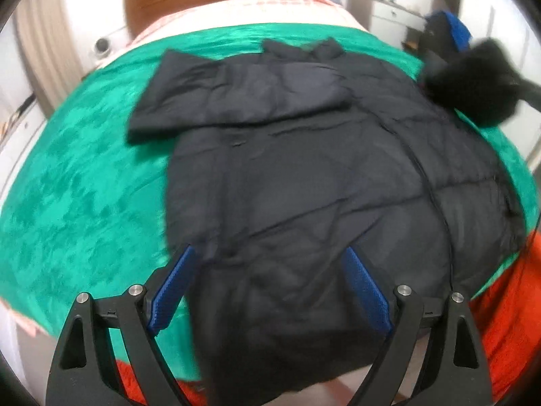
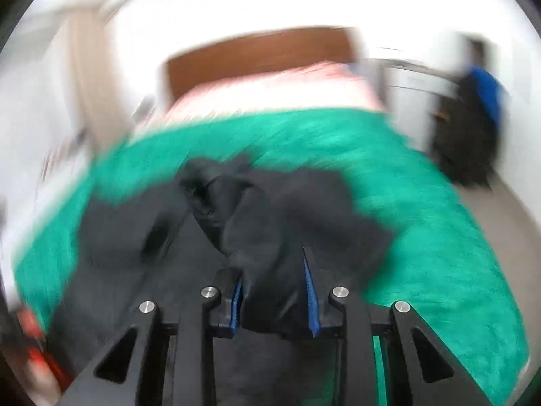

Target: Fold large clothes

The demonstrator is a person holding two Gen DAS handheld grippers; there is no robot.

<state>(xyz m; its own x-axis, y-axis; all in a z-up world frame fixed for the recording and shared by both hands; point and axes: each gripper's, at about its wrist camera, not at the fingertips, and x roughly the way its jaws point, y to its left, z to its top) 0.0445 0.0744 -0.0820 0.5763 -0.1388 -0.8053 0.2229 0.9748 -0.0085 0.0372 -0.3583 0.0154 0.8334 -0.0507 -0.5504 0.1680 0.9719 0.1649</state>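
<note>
The left gripper (image 1: 268,287) hangs spread wide above the dark jacket (image 1: 304,176), touching nothing. Only the blurred right view shows the right gripper (image 2: 274,304) pinching a bunched jacket fold.

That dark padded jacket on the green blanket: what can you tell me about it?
The dark navy quilted jacket lies spread flat on the green plush blanket, collar far, hem hanging over the near edge. One sleeve is folded across its chest. The fabric looks puffy and creased. The right claw pinches a bunch of it; the left claw hangs open above.
</note>
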